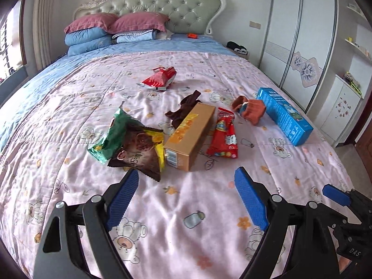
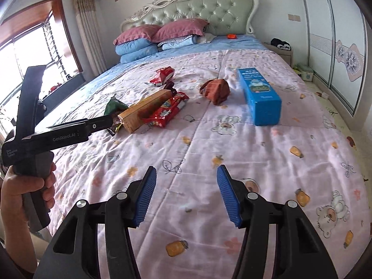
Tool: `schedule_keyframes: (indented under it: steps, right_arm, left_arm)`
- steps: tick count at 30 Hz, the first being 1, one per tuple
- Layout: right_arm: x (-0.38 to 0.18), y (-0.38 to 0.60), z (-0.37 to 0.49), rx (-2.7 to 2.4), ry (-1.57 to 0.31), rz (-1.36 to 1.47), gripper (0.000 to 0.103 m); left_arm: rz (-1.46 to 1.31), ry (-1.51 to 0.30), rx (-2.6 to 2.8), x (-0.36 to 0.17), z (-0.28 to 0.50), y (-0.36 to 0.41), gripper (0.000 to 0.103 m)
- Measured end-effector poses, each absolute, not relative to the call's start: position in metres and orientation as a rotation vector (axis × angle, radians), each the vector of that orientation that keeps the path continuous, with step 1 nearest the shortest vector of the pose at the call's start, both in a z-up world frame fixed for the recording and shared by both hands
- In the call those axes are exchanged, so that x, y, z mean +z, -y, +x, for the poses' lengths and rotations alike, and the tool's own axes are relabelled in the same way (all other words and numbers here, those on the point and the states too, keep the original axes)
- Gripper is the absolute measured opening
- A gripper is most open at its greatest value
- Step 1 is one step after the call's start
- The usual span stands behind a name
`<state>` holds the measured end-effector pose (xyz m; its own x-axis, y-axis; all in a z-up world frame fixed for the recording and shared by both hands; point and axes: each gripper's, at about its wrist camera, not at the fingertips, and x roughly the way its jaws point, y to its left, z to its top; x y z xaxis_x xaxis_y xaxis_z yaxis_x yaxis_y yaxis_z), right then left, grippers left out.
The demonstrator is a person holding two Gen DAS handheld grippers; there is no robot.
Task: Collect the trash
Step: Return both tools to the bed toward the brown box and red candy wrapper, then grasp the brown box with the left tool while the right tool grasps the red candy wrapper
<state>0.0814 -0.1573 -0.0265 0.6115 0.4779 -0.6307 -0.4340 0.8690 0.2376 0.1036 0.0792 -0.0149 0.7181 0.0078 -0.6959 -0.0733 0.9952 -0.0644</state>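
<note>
Trash lies on the pink quilt (image 1: 186, 197). A green and brown snack bag (image 1: 130, 144) sits by a tan box (image 1: 190, 134), a red wrapper (image 1: 224, 137), a dark brown wrapper (image 1: 183, 111), an orange crumpled wrapper (image 1: 251, 109), a blue box (image 1: 283, 118) and a far red packet (image 1: 160, 79). My left gripper (image 1: 186, 197) is open and empty just short of the tan box. My right gripper (image 2: 186, 195) is open and empty over bare quilt, with the blue box (image 2: 260, 95), orange wrapper (image 2: 216, 88), red wrapper (image 2: 167, 111) and tan box (image 2: 144, 111) ahead.
Pillows (image 1: 116, 23) and folded blue bedding (image 1: 88, 39) lie at the padded headboard (image 1: 162, 4). A small orange item (image 1: 192, 36) sits near them. Wardrobe doors (image 1: 302, 46) stand right of the bed. A window (image 2: 34, 53) is on the left.
</note>
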Motion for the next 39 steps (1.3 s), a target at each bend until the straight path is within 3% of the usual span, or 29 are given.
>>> schedule_keyframes:
  steps: [20,24,28,39]
  right_arm:
    - [-0.029,0.112,0.152,0.543,-0.790,0.106,0.048]
    - [-0.034,0.113,0.157,0.546,-0.803,0.110,0.049]
    - [-0.037,0.114,0.164,0.546,-0.815,0.126,0.048]
    - [-0.043,0.098,0.195,0.563,-0.876,0.163,0.048]
  left_arm:
    - [-0.036,-0.851,-0.144,-0.043,0.187,-0.091,0.083]
    - [-0.027,-0.899,-0.184,-0.050,0.202,-0.084,0.055]
    - [-0.034,-0.946,-0.193,-0.061,0.215,-0.083,0.041]
    - [-0.084,-0.896,-0.213,-0.056,0.206,-0.093,0.036]
